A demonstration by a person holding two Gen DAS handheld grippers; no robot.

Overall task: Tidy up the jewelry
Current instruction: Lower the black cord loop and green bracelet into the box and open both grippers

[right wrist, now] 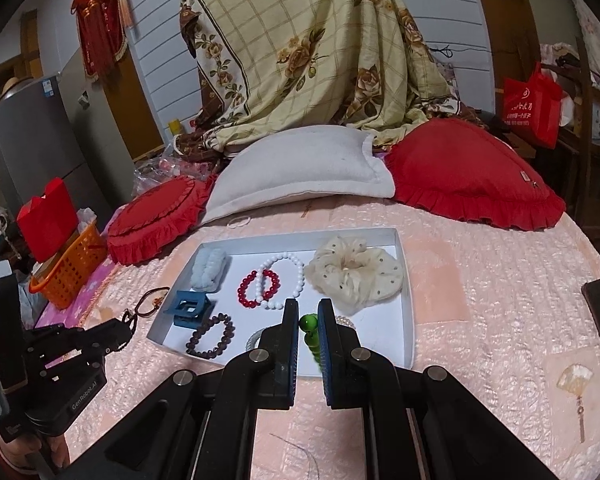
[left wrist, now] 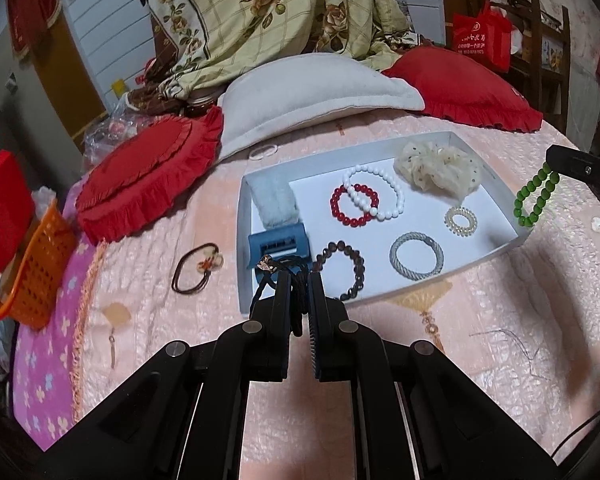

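Surface: pink quilted bedspread [right wrist: 480,280], with pillows along its far edge.
Tray: shallow white tray [left wrist: 496,184] lying flat on the bedspread, at the centre of both views.
Left gripper [left wrist: 299,280]: jaws pinched on a dark cord hair tie [left wrist: 296,292] carrying a small rose-gold charm; the cord loops hang between the fingers, at the tray's near left corner.
Right gripper [right wrist: 308,320]: jaws clamped on a green bead bracelet [left wrist: 536,196]; glossy round beads, the strand hanging loose above the tray's right rim.
Tray, far right: cream sheer scrunchie [right wrist: 354,276] with small dots.
Tray, centre: white bead bracelet [left wrist: 374,192] overlapping a red bead bracelet [left wrist: 354,206].
Tray, far left: pale blue fluffy scrunchie [right wrist: 208,270]; just nearer, a blue claw clip [right wrist: 188,308] at the left wall.
Tray, near side: dark brown faceted bead bracelet [left wrist: 342,274]; to its right a silver-grey woven band [left wrist: 416,256]; farther right a clear coil hair tie [left wrist: 460,220].
Outside tray, left: brown hair tie with a pale flower ornament [left wrist: 198,266], flat on the bedspread.
Outside tray, far: thin white ring [left wrist: 263,151] near the white pillow [left wrist: 316,92].
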